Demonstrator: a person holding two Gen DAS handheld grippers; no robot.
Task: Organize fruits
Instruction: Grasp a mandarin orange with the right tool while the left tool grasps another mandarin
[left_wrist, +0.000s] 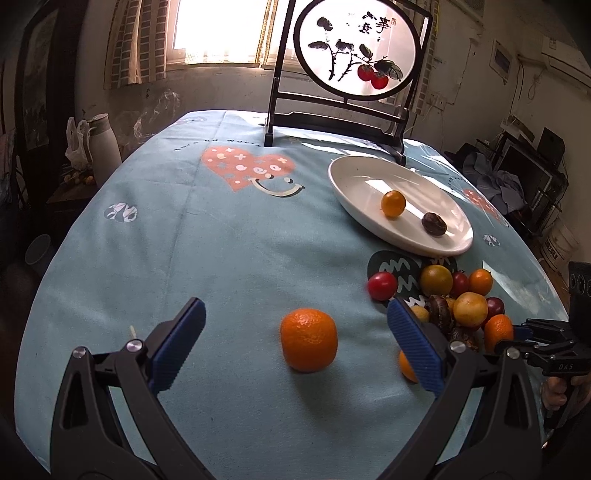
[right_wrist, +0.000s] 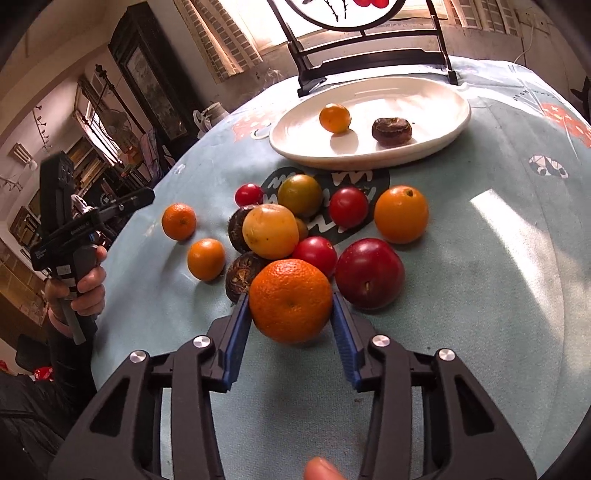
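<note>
A white plate at the back right holds a small orange fruit and a dark brown chestnut-like fruit. A pile of red, yellow and orange fruits lies in front of it. My left gripper is open, its jaws wide on either side of a lone tangerine on the cloth. My right gripper is shut on a large tangerine at the near edge of the pile, beside a dark red plum.
A blue patterned cloth covers the table. A black-framed round painted screen stands behind the plate. A white jug sits on a side stand beyond the left edge. The right gripper's body shows at the left view's right edge.
</note>
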